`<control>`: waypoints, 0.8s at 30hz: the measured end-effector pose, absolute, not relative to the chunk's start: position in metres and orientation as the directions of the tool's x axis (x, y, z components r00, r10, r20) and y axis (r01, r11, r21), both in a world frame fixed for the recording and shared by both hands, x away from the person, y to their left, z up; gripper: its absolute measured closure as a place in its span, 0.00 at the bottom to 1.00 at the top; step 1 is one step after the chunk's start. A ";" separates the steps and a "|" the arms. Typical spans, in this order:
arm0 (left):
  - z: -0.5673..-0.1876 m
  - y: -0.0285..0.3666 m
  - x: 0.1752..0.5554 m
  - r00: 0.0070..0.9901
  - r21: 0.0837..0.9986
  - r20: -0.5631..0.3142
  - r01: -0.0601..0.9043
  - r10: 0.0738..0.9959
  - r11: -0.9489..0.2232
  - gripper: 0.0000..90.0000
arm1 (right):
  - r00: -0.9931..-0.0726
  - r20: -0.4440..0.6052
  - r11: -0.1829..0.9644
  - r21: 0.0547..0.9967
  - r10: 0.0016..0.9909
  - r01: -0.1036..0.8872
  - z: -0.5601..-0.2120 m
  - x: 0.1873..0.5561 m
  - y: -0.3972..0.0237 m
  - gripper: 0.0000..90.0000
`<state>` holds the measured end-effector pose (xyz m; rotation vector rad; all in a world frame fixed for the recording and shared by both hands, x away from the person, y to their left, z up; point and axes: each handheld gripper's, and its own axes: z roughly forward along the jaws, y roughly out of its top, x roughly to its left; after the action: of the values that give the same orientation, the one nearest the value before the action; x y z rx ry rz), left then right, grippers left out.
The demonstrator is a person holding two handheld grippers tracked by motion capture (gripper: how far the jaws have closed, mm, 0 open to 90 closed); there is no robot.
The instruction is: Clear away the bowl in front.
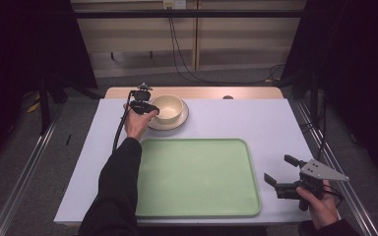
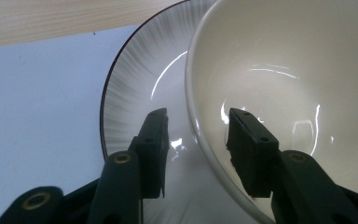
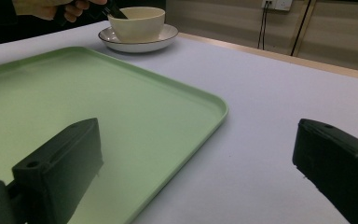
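A pale green rectangular plastic tray (image 1: 197, 177) lay on a white table (image 1: 256, 120). Beyond the tray's far left corner, a cream ceramic bowl (image 1: 168, 106) sat on a white saucer with a dark rim (image 1: 181, 120). The left gripper (image 2: 196, 135) straddled the bowl's near wall, one jaw inside and one outside, with a gap visible, not clamped. The right gripper (image 1: 281, 169) hovered just right of the tray, jaws spread wide, holding nothing.
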<state>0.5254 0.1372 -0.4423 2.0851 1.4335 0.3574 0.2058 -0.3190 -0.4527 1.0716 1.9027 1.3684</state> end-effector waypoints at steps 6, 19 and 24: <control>-0.442 0.138 0.527 0.376 0.580 -0.156 0.783 0.913 -0.224 0.80 | -0.526 0.014 0.160 0.946 0.850 0.283 -0.453 0.206 -0.319 0.01; -0.446 0.145 0.531 0.352 0.558 -0.205 0.809 0.913 -0.187 0.91 | -0.524 0.012 0.157 0.948 0.852 0.278 -0.453 0.206 -0.320 0.01; -0.447 0.147 0.532 0.338 0.551 -0.229 0.818 0.913 -0.165 0.92 | -0.520 0.013 0.157 0.947 0.854 0.281 -0.453 0.206 -0.319 0.01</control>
<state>0.5320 0.1470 -0.4470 2.0113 1.5094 0.2062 0.2059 -0.3193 -0.4526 1.0760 1.8947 1.3683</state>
